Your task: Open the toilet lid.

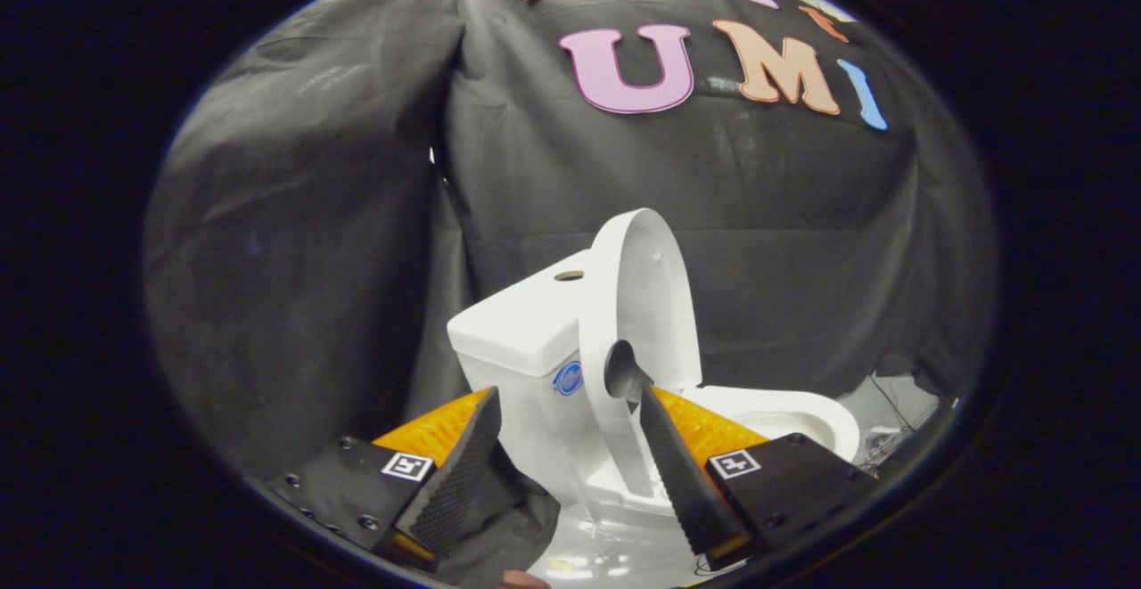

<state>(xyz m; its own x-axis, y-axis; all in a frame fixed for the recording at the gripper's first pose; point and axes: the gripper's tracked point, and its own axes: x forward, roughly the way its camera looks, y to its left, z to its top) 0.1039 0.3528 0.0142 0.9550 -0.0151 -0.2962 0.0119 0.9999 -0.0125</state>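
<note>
While the lid (646, 304) stands raised at the middle of the frame, I count the task as all but done.

Reading from left to right: the booth cloth (294, 241) fills the left side, then comes the white cistern (526, 322), then the lid and seat upright against it, with the open bowl (793, 415) at lower right. I judge the lid a stiff, light, glossy plastic shell, slippery to pinch, best taken at its free rim and never near the hinge. My gripper (570, 433) sits spread wide at the bottom of the frame, grasping nothing; the left finger is clear of the cistern, while the right fingertip lies against or just beside the lid's lower edge, and I cannot tell which.
</note>
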